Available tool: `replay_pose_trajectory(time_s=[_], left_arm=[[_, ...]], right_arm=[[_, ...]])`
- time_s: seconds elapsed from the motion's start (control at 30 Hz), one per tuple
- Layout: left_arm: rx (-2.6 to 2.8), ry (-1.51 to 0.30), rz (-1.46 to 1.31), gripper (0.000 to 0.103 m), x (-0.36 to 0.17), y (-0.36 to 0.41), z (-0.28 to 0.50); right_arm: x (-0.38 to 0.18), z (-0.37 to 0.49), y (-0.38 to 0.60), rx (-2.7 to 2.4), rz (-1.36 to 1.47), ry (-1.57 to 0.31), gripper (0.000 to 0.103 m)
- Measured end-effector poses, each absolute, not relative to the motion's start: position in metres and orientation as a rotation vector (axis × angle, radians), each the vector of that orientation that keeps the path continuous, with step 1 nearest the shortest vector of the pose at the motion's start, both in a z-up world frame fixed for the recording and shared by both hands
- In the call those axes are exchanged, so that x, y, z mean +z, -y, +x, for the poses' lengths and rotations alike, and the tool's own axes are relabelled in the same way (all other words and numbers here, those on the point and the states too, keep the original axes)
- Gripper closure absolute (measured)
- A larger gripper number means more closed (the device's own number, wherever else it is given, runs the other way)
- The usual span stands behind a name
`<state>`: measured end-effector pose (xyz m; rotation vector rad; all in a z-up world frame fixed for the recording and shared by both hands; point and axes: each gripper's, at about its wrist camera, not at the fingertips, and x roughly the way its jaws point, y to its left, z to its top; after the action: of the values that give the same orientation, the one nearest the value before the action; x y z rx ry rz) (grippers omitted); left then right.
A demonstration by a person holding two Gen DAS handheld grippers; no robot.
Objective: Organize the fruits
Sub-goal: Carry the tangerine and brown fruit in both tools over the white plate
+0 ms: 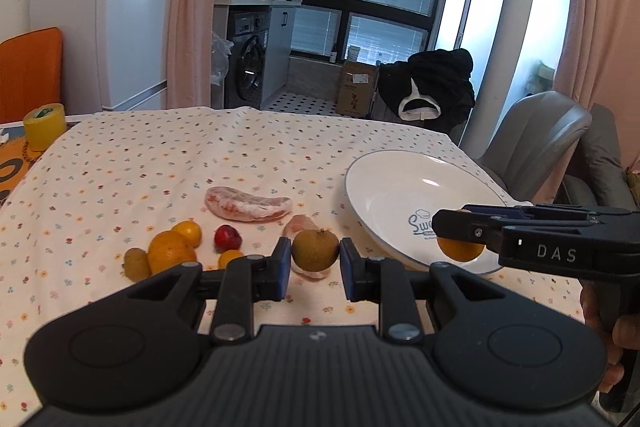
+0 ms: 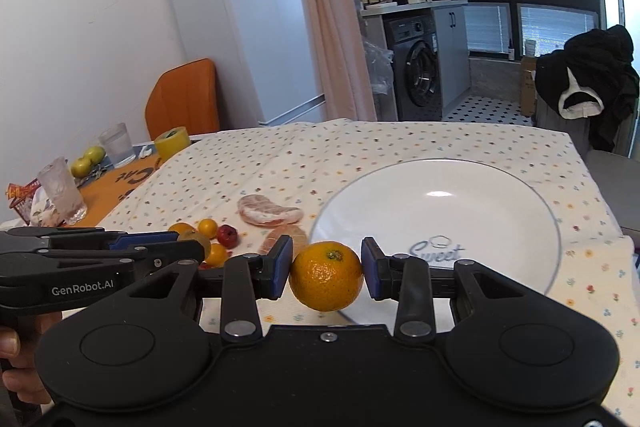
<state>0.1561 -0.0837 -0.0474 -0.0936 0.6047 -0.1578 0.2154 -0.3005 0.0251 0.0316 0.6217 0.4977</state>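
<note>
My left gripper (image 1: 316,268) is shut on a greenish-brown mandarin (image 1: 315,250), held just above a pomelo slice (image 1: 299,224) on the floral cloth. Left of it lie a large orange (image 1: 171,251), a small yellow citrus (image 1: 189,231), a kiwi (image 1: 136,262), a red fruit (image 1: 227,238) and a wrapped pomelo wedge (image 1: 248,205). My right gripper (image 2: 326,273) is shut on an orange mandarin (image 2: 326,275) over the near left rim of the white plate (image 2: 440,195). In the left wrist view the right gripper (image 1: 456,227) comes in from the right over the plate (image 1: 400,187).
A yellow tape roll (image 2: 172,143), two glasses (image 2: 64,191) and green apples (image 2: 86,161) stand at the table's far left. A grey chair (image 1: 540,135) stands beyond the right edge. Bare cloth stretches behind the fruit and the plate.
</note>
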Motion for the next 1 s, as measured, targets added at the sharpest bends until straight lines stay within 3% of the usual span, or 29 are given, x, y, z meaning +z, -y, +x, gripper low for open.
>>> replay_pose_trajectory(time_s=[1.0], left_arm=[[-0.280, -0.654, -0.006, 0.079, -0.063, 0.162, 0.207]], right_arm=[[-0.005, 0.237, 0.356, 0.396, 0.064, -0.678, 0.065]])
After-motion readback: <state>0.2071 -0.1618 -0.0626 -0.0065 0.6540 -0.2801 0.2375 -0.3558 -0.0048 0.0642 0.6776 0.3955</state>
